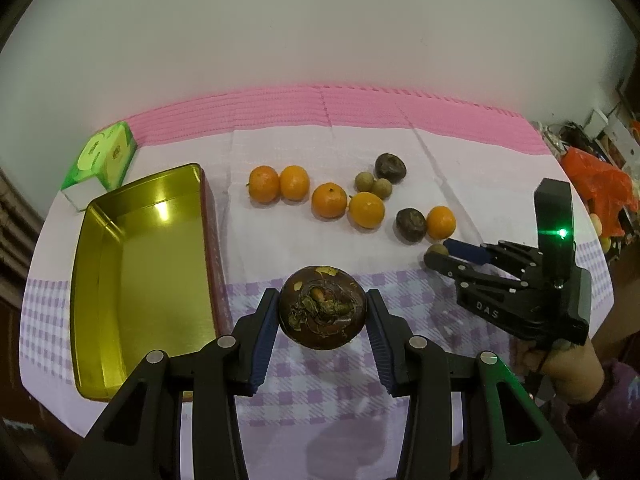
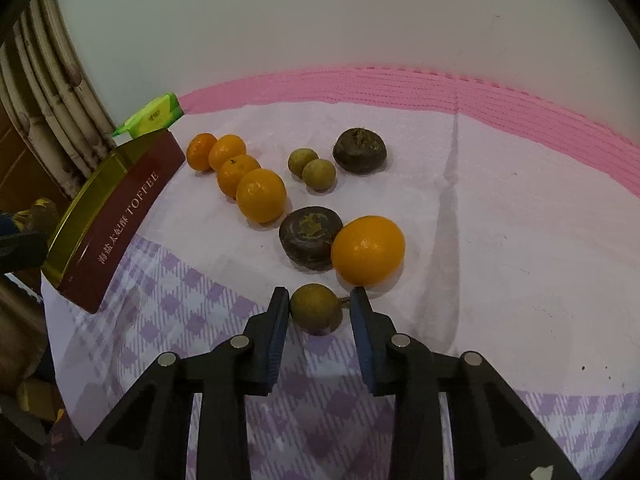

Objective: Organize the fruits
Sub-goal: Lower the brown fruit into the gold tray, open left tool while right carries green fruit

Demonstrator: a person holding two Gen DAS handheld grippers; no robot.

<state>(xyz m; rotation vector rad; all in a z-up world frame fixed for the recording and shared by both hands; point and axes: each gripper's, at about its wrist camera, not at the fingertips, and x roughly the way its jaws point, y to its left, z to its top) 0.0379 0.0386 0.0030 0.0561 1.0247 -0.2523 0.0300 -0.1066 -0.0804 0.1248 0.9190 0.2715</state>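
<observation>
Between our left gripper's [image 1: 322, 312] pads sits the dark brown round mangosteen [image 1: 322, 307], clamped above the cloth; the gold rectangular tin [image 1: 140, 256] lies just left. Our right gripper [image 2: 320, 306] has closed on a small olive-brown longan [image 2: 316, 308].

A green carton [image 1: 105, 158] lies at the cloth's [image 1: 460, 152] far left corner. A pink mat [image 1: 360, 106] runs along the far edge. An orange bag [image 1: 600, 184] sits past the right edge.
</observation>
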